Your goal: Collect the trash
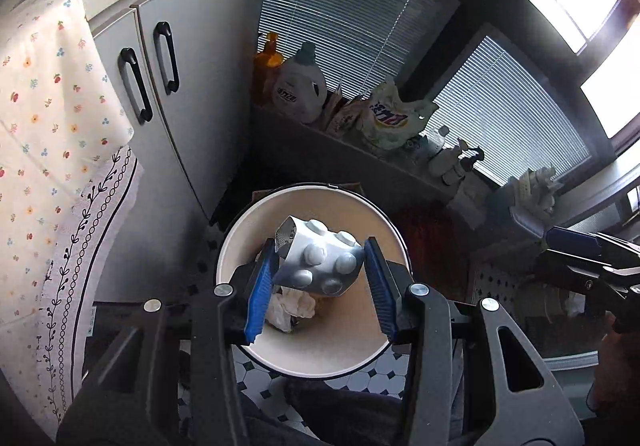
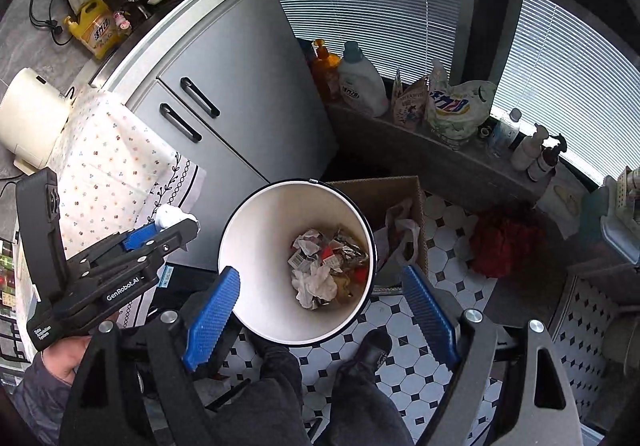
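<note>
A silver-white pill blister pack (image 1: 320,258) is pinched between the blue pads of my left gripper (image 1: 321,244), which is shut on it directly above the round white bin (image 1: 236,230). A crumpled tissue (image 1: 292,306) lies in the bin beneath it. In the right wrist view my right gripper (image 2: 324,310) stands open over the near rim of the bin (image 2: 248,230), with nothing between its fingers. Paper scraps, foil and tissue (image 2: 324,266) cover the bin's bottom. The left gripper (image 2: 168,226) shows at the left there, a white edge of the pack (image 2: 170,215) sticking out.
A cardboard box (image 2: 416,198) holding a plastic bag stands behind the bin. A grey cabinet (image 2: 240,106) and a floral cloth (image 2: 112,158) are to the left. Detergent bottles (image 2: 360,82) line a ledge. A red cloth (image 2: 504,242) lies on the tiled floor. The person's shoes (image 2: 368,346) are near the bin.
</note>
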Tool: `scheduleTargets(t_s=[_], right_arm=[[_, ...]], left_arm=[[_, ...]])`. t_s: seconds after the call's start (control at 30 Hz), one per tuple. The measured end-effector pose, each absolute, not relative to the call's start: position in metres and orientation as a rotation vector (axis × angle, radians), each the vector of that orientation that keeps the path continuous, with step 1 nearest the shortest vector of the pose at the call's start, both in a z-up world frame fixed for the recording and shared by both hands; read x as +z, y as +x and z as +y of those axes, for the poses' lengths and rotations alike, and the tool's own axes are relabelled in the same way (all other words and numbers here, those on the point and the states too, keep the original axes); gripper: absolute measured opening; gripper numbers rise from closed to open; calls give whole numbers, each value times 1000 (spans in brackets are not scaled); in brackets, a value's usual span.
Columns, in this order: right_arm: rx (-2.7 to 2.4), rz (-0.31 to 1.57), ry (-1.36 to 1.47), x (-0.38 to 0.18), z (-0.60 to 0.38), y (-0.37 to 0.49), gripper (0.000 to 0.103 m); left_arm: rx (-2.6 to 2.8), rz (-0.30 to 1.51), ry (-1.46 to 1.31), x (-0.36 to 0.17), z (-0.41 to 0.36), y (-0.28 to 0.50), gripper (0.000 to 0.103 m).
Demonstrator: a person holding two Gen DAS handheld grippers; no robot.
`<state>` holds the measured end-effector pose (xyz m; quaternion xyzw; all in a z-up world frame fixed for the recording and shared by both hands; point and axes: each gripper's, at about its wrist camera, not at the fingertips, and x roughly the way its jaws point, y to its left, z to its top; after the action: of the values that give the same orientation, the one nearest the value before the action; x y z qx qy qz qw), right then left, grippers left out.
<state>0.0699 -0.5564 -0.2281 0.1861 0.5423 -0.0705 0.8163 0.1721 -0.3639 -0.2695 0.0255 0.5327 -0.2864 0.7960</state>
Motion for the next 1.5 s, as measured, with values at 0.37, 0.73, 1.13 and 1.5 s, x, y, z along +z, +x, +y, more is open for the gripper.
scheduleTargets(t_s=[0.37, 0.73, 1.13, 1.5], right_arm=[[-154, 1144, 421, -222, -562, 74, 82], [-74, 1037, 371, -161, -519, 104, 95], [91, 980, 244, -85, -463, 121, 95], [180, 855, 170, -4, -410, 98, 95]], left_arm=[[-619, 1138, 49, -250, -356, 182, 91], [-484, 965, 2, -145, -275, 188, 97], [-279, 833, -39, -69, -200, 155, 97], [-169, 713, -61, -9, -149, 93, 97]])
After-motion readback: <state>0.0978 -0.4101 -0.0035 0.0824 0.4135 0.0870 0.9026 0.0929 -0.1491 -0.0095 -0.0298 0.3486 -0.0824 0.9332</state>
